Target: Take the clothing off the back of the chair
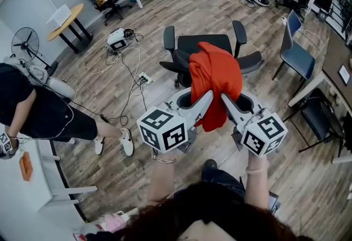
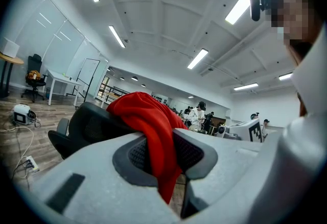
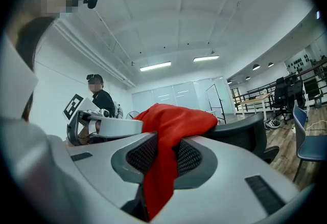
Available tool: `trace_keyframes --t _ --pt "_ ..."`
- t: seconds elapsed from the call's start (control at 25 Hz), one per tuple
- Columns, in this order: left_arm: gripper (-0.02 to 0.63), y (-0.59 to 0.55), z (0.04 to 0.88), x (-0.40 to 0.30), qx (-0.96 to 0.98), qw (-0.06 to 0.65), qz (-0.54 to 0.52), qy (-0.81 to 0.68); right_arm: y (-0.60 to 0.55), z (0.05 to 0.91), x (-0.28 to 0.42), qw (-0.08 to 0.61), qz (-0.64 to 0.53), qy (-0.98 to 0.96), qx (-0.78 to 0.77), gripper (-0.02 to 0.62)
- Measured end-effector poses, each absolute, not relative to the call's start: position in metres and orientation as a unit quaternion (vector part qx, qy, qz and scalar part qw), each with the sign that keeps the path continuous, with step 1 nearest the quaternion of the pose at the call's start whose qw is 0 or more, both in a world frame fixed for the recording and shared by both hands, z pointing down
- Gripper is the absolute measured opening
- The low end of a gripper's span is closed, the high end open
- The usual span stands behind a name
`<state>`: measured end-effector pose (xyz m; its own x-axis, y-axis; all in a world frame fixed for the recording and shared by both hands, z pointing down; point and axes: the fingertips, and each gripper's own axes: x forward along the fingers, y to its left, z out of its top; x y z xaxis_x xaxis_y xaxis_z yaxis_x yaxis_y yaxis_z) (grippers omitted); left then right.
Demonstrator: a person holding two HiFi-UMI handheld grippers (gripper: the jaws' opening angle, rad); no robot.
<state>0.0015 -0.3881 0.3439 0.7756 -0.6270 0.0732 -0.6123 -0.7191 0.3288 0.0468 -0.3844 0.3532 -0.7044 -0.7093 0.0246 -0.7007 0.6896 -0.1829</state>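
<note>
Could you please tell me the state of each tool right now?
Left tool: closed, gripping the red garment.
Right tool: closed, gripping the same red garment.

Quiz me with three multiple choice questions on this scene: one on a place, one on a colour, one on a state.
1. Where is the garment?
A. On the floor
B. Draped over the back of the chair
C. On a table

2. What colour is the garment?
A. Red
B. Blue
C. Grey

3. What state are the left hand-held gripper and the right hand-held gripper in?
A. Both open and empty
B. Only the left one grips
C. Both shut on the garment

Answers:
1. B, the head view shows it hanging over the backrest.
2. A, it is red in all three views.
3. C, each gripper view shows cloth pinched between the jaws.
</note>
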Motion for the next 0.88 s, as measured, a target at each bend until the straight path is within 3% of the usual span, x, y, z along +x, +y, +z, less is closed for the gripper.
trace_keyframes --t 0.88 --pt "0.078 -0.312 0.304 -0.011 0.939 0.13 -0.053 -0.314 -0.308 0.312 0.033 0.042 -0.038 0.92 -0.387 0.074"
